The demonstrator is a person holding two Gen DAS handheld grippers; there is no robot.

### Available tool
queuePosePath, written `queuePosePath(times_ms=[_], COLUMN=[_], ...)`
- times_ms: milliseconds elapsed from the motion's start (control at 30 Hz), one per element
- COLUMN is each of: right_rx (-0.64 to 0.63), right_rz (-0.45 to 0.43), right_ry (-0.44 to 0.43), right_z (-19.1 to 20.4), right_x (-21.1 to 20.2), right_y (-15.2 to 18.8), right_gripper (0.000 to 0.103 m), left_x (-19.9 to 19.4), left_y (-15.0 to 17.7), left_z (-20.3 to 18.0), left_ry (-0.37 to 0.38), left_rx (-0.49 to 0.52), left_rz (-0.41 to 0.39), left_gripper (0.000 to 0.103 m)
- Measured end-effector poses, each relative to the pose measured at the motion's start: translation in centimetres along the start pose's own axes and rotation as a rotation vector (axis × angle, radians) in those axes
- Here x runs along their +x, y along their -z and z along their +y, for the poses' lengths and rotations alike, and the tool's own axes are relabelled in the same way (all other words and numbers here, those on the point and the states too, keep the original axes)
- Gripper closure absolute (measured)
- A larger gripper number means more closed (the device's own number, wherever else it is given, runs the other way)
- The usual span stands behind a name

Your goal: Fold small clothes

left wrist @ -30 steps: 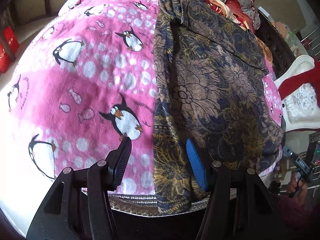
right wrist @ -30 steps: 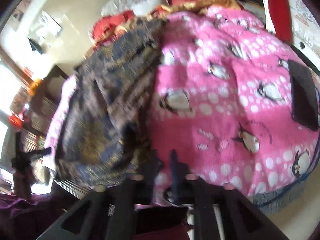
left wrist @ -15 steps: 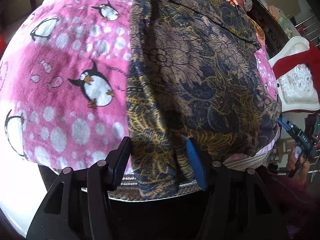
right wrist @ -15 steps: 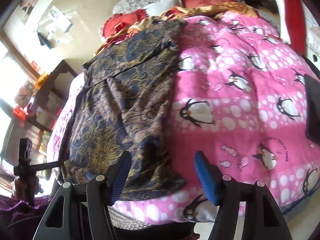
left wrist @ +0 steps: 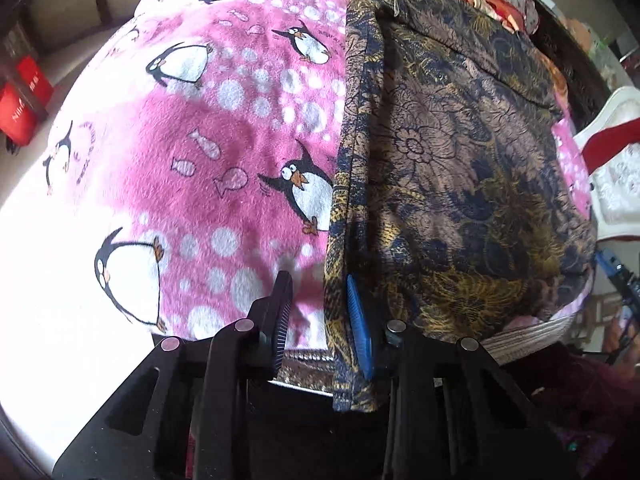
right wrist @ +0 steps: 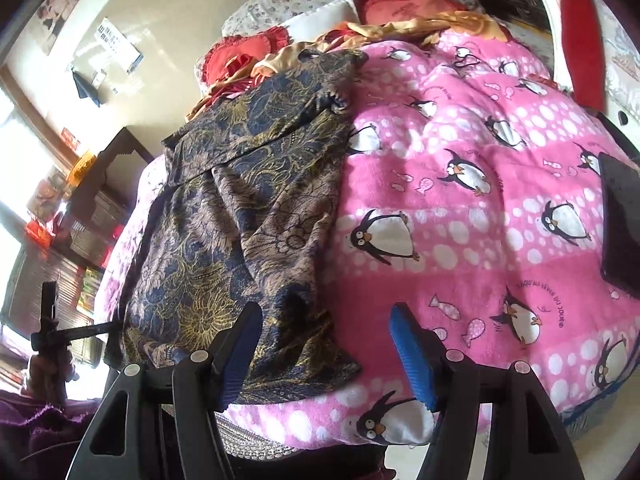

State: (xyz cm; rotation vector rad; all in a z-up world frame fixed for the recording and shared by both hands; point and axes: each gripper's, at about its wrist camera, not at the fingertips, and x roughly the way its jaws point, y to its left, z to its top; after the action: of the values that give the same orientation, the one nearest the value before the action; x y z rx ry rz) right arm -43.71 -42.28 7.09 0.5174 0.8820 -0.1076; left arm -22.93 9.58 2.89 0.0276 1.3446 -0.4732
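Observation:
A dark blue and gold floral garment [left wrist: 448, 168] lies lengthwise on a pink penguin blanket [left wrist: 208, 160]; it also shows in the right wrist view [right wrist: 240, 216]. My left gripper [left wrist: 320, 312] is partly open around the garment's near left hem, which hangs over the bed edge between its fingers; I cannot tell if the pads touch it. My right gripper [right wrist: 328, 344] is wide open above the garment's near right corner, holding nothing.
Red and gold pillows [right wrist: 384, 12] lie at the bed's far end. A dark flat object [right wrist: 620, 232] lies on the blanket [right wrist: 480, 208] at the right. A white chair with red cloth [left wrist: 612, 152] stands beside the bed. Red boxes [left wrist: 24, 100] sit on the floor.
My left gripper moved left to the garment's left hem and its fingers narrowed. My right gripper opened wide and steadied over the garment's near corner.

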Motion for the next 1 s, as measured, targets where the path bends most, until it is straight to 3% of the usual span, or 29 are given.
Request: queuePosePath(times_ms=[100, 167, 400, 500, 567, 600, 633, 667, 800, 967, 1000], right_rx=[0.0, -0.007, -0.11, -0.136, -0.183, -0.211, -0.222, -0.207, -0.288, -0.209, -0.179], right_rz=[-0.001, 0.01, 0.036, 0.106, 0.105, 0.093, 0.088, 0.096, 0.112, 0.17, 0.153], right_ry=[-0.006, -0.012, -0.057, -0.088, -0.052, -0.017, -0.015, -0.059, -0.049, -0.048, -0.058], right_z=[-0.4, -0.6, -0.4, -0.1, 0.6, 0.9, 1.2, 1.4, 3.3, 1.2, 0.7], right_x=[-0.1, 0.0, 1.4, 3.3, 4.0, 4.1, 3.9, 3.4, 0.0, -0.4, -0.5], right_y=[-0.1, -0.1, 0.4, 1.0, 1.7, 1.9, 1.9, 1.8, 3.1, 4.5, 4.5], right_gripper=[0.033, 0.033, 0.032, 0.033, 0.041, 0.059, 0.095, 0.099, 0.099, 0.098, 0.084], left_x=[0.0, 0.1, 0.9, 1.1, 1.2, 1.3, 1.2, 1.2, 0.9, 1.1, 1.1], left_y=[0.6, 0.9, 0.9, 0.7, 0.7, 0.7, 0.7, 0.6, 0.7, 0.8, 0.8], left_z=[-0.6, -1.2, -2.9, -2.8, -2.6, -2.6, -2.6, -2.7, -2.8, -2.5, -2.6], left_ry=[0.023, 0.063, 0.042, 0.05, 0.054, 0.054, 0.051, 0.049, 0.061, 0.067, 0.064], left_rx=[-0.004, -0.011, 0.044, 0.036, 0.03, 0.029, 0.03, 0.033, 0.044, 0.03, 0.037], left_rz=[0.005, 0.002, 0.018, 0.023, 0.025, 0.025, 0.027, 0.029, 0.033, 0.034, 0.036], left_gripper=[0.066, 0.049, 0.049, 0.049, 0.049, 0.049, 0.049, 0.049, 0.049, 0.049, 0.049])
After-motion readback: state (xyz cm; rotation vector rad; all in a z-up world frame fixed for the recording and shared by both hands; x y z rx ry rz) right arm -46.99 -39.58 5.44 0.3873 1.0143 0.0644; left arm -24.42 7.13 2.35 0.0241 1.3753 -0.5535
